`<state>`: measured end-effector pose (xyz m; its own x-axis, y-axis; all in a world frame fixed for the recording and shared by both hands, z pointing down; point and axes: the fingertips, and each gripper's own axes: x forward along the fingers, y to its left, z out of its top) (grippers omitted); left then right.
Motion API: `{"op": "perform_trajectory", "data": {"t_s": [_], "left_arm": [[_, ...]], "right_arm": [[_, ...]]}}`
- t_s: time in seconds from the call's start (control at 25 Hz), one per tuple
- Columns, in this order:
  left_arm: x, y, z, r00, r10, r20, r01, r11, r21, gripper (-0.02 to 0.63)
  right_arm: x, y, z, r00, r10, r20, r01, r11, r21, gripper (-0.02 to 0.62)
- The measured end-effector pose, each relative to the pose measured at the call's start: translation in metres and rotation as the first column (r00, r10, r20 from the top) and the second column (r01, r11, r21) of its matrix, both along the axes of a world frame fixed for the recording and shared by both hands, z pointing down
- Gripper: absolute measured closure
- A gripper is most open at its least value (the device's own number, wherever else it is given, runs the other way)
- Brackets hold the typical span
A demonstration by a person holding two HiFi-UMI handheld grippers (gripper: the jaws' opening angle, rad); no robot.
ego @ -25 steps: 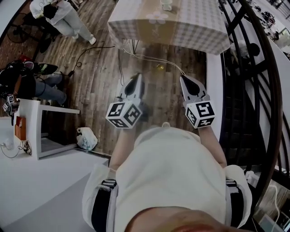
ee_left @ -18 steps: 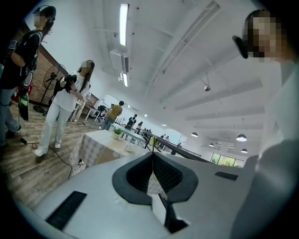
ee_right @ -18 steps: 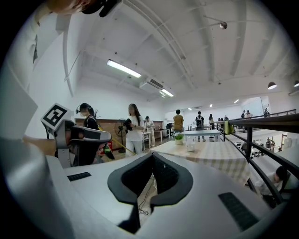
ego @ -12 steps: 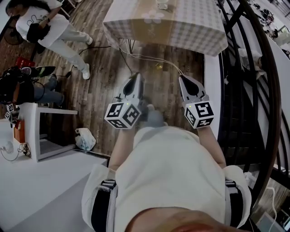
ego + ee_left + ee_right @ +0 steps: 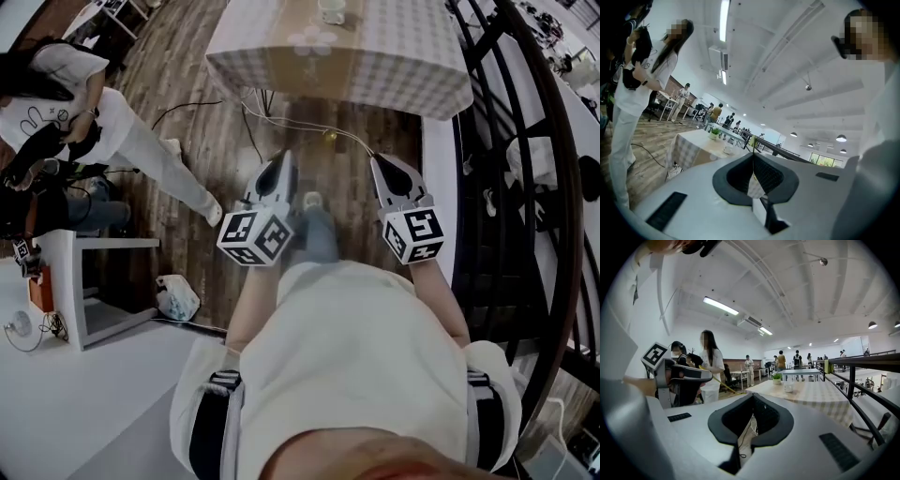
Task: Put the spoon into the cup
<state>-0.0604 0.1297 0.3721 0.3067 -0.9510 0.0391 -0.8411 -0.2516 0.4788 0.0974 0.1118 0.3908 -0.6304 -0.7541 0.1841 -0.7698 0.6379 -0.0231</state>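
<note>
A white cup (image 5: 330,11) stands on a table with a checked cloth (image 5: 403,56) at the top of the head view, well ahead of both grippers. The right gripper view shows the same cup (image 5: 788,387) beside a small potted plant (image 5: 777,377). I cannot make out a spoon at this distance. My left gripper (image 5: 281,161) and right gripper (image 5: 382,163) are held side by side over the wooden floor, pointing at the table. Both are shut with nothing between their jaws. In the left gripper view the table (image 5: 691,145) lies far off beyond the gripper (image 5: 753,155).
A person in white (image 5: 103,122) walks on the floor at the left. A cable (image 5: 300,127) trails from under the table. A black railing (image 5: 525,187) runs along the right. A white shelf unit (image 5: 84,281) stands at the lower left.
The table has come slightly nearer. The person in white has walked right, closer to my left gripper. My leg has stepped forward between the grippers, which stay shut.
</note>
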Motion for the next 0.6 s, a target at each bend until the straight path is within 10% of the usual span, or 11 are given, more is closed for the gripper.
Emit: {"op": "perform_trajectory", "data": {"t_s": [0.6], "left_arm": [[-0.044,-0.115,-0.004,1.000,0.025,0.000,-0.025,0.999,-0.023,0.601]], "right_arm": [[-0.041,-0.111,-0.009,1.000,0.022,-0.015,-0.022,1.000,-0.018,0.595]]}}
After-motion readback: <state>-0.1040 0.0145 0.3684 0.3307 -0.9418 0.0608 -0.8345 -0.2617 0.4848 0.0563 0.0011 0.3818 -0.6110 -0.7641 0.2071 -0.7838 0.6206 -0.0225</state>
